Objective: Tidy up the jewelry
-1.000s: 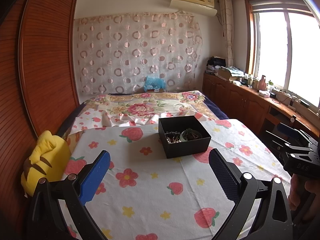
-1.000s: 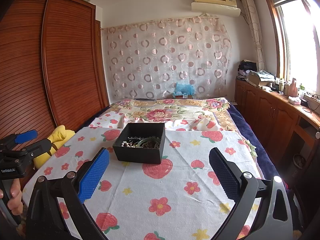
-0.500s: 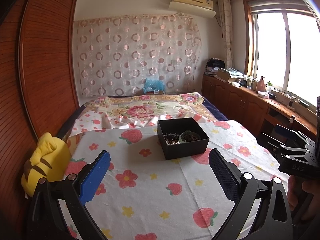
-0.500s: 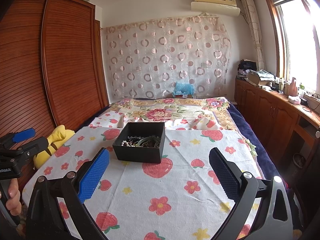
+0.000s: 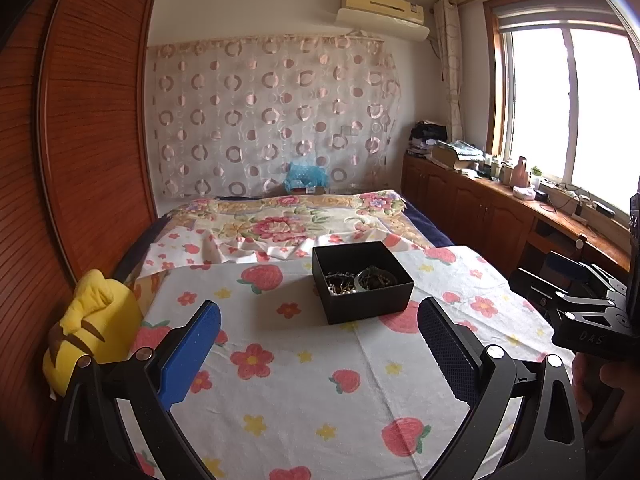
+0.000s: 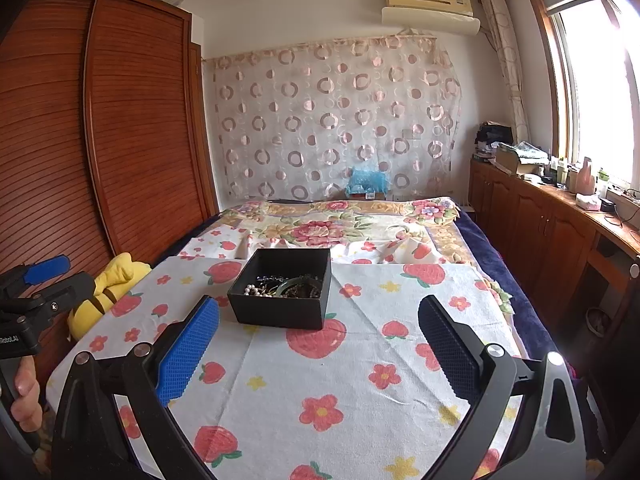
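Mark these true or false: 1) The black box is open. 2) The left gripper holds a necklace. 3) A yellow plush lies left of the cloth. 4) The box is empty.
1) True: the black box has no lid on.
2) False: the left gripper is open and holds nothing.
3) True: the yellow plush lies at the left edge of the strawberry cloth.
4) False: jewelry lies inside.
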Demonstrator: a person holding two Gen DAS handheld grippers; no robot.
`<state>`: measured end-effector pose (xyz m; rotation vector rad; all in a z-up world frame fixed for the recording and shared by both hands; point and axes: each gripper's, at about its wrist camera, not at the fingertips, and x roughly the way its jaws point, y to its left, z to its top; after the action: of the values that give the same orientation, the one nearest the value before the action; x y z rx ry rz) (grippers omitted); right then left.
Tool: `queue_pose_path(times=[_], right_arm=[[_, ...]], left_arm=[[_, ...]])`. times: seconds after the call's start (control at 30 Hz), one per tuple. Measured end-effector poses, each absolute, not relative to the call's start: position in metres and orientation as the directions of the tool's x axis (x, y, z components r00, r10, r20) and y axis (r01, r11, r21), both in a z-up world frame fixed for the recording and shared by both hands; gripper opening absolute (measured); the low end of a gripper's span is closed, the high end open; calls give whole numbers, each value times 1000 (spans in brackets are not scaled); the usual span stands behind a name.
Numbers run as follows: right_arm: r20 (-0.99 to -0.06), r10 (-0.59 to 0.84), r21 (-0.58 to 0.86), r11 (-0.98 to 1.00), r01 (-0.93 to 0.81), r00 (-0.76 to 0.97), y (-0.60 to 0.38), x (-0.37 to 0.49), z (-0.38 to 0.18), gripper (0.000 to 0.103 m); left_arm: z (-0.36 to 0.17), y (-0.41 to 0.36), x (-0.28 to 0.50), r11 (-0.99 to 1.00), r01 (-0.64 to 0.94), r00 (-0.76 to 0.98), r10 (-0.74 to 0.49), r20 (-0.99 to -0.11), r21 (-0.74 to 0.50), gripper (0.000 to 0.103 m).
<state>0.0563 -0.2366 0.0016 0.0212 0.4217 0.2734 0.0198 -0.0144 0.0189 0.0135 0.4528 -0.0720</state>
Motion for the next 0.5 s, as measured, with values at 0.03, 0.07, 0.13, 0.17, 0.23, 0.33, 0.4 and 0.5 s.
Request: queue_pose_path(times=[0.03,0.07,0.13,0.17,0.23,0.33,0.4,0.5], right_arm=[[-401,266,76,963,-257,876,-236,57,2,100],[-401,267,77,963,-258,876,-237,56,2,100],[-401,266,76,963,-258,876,-236,57,2,100],[-401,266,76,963,-258,876,-236,57,2,100],[-402,268,77,963,-259,876,-236,56,2,100],[-402,267,78,963,-258,876,-237,57,2,100],[-401,268,79,963,-258,876,-236,56,2,100],[-400,267,77,963,-258,877,-236,56,2,100]], left_arm=[[18,-13,20,997,72,897,-66,-438,-4,95],[19,-14,20,997,71,897,-66,-437,-4,95],[18,-13,20,997,72,897,-67,-437,-5,95],[19,-15,20,997,71,897,-66,-438,-5,95],[19,-15,20,997,71,897,-66,-438,-5,95],[19,-14,20,997,71,897,-66,-437,-5,95],[18,-13,20,997,71,897,-66,-438,-5,95],[18,-12,20,997,71,897,-67,-437,-6,95]])
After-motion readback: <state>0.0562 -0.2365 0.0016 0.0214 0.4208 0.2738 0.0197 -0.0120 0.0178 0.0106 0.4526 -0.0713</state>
